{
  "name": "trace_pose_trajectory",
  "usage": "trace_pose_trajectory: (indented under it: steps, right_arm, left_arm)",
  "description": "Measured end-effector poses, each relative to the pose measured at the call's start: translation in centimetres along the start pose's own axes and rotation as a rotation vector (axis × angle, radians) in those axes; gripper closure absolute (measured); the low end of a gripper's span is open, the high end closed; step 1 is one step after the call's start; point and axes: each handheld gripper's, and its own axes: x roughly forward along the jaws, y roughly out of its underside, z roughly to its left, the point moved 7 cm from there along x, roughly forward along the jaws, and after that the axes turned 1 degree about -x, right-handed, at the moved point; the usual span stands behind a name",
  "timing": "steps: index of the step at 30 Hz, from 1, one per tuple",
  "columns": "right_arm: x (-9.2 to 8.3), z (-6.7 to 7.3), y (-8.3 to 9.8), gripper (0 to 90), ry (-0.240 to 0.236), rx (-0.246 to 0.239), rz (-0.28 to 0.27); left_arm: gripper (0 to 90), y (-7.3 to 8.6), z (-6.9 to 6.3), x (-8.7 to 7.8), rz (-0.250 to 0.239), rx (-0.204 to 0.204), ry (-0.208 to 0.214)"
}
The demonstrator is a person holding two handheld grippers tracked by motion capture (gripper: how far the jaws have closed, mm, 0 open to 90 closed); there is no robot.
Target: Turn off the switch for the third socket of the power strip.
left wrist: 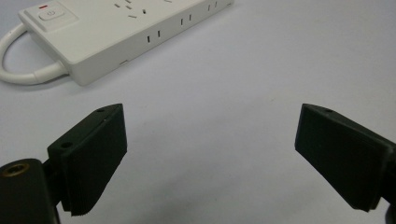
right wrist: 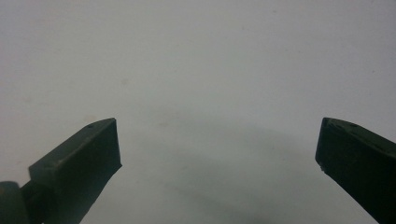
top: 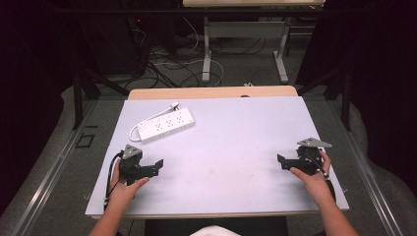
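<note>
You've got both forearms coming in low, wrists resting near the front edge of the surface, each hand turned inward. Left tongs and right tongs are both spread wide with nothing between them. The power strip lies back-left, near your left tongs but apart. The left gripper view gives you its switch and socket slots up close; the right gripper view has bare surface ahead.

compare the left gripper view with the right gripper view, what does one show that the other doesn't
Left gripper view: the white power strip with its switch and looped white cord, lying ahead of the left gripper. Right gripper view: the right gripper over bare table, nothing ahead. Shared: two black jaws standing wide apart with nothing between them, over the same pale surface.
</note>
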Motion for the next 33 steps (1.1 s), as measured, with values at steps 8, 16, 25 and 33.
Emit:
trace_pose_trajectory:
  steps: [8,16,25,33]
  right_arm:
    - [-1.4,1.0,-0.2,0.0,-0.028,0.024,-0.051]
    - [-1.3,0.8,-0.1,0.0,-0.024,0.036,-0.061]
    - [-1.5,1.2,0.0,0.0,-0.035,0.035,-0.050]
    - [-1.5,1.3,-0.1,0.0,-0.031,0.024,-0.059]
  left_arm:
    - [6.5,-0.1,0.1,-0.3,-0.022,-0.003,-0.014]
    - [1.8,-0.2,0.0,-0.2,-0.038,-0.007,-0.015]
    - [0.3,-0.8,-0.8,-0.2,-0.051,-0.021,0.010]
    - [1.2,-2.1,-1.5,-0.1,-0.050,-0.021,0.025]
